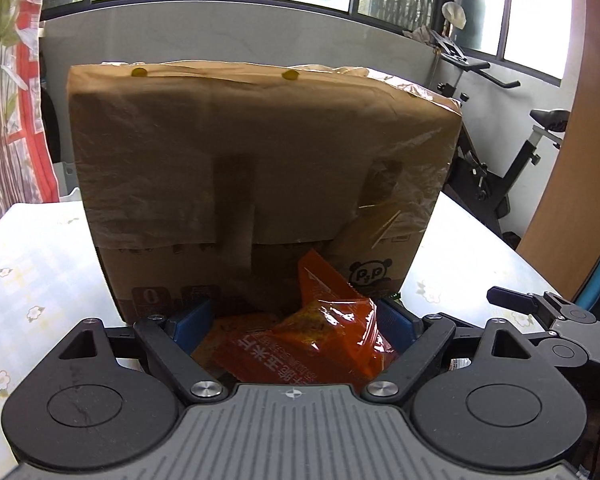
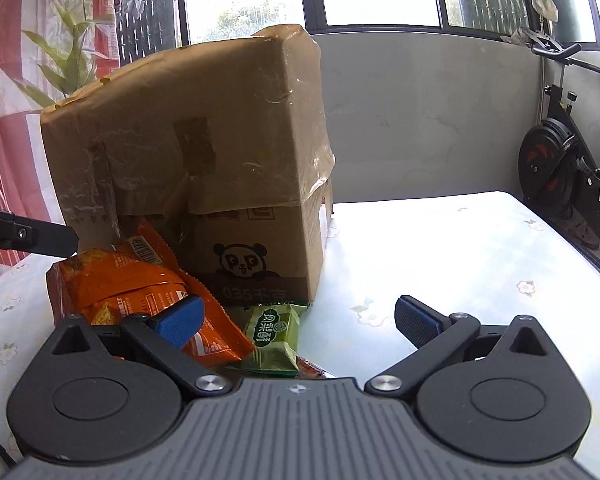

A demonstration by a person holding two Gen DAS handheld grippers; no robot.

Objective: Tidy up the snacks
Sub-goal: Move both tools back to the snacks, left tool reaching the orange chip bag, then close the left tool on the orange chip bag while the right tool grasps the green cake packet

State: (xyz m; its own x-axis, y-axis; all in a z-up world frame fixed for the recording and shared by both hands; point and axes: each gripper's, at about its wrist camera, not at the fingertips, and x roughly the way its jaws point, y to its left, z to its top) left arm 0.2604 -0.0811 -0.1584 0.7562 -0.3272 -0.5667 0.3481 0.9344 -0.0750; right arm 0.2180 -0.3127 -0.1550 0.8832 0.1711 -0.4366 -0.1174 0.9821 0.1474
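Floral-print table, window and exercise bike behind. Left gripper: blue pads wide apart, flanking a crinkled orange snack bag; whether either pad presses the bag cannot be told. Right gripper: fingers spread wide, holding nothing; left pad lies over the orange bag's edge, right pad above bare table. Green snack packet lies flat between the right fingers, just beside the orange bag. Cardboard box, taped, panda logo, stands upright directly behind both snacks, touching the orange bag.
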